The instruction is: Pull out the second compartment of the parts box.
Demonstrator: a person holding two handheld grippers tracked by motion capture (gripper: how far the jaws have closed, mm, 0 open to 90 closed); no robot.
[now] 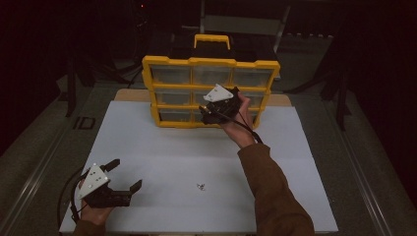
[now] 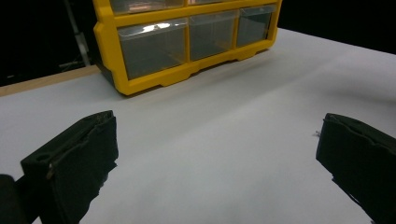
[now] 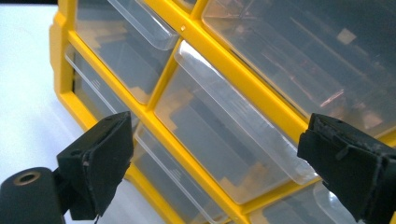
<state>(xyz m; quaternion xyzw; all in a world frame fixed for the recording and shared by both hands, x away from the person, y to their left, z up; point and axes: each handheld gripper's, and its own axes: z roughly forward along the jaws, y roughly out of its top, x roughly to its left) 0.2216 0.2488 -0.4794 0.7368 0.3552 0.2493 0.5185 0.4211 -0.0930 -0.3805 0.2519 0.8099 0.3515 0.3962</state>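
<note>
Reaching forward across the white tabletop (image 1: 162, 147), the person's right hand (image 1: 239, 123) holds the right gripper (image 1: 212, 114) up against the front of the yellow drawer organizer (image 1: 210, 62), which stands upright at the far edge of the white surface with a yellow carry handle (image 1: 212, 38) on top. The right gripper view looks straight at the clear plastic drawers: its two black jaws are spread wide, one on each side of a clear middle drawer (image 3: 219, 126), close to its front lip but not closed on anything. Whether a jaw actually touches the drawer I cannot tell. The view is turned, so the yellow dividers run on a slant.

Down at the near left of the table, the left gripper (image 1: 125, 177) sits low in the person's left hand (image 1: 93, 215), well apart from the organizer. Its jaws are also spread wide and hold nothing; in the left gripper view they frame bare white tabletop, with the bottom row of the organizer (image 2: 187, 42) farther off.

Between the two arms, near the middle of the white surface, lies a small metal part (image 1: 200, 186), too small to make out. It rests alone, touched by neither gripper.
</note>
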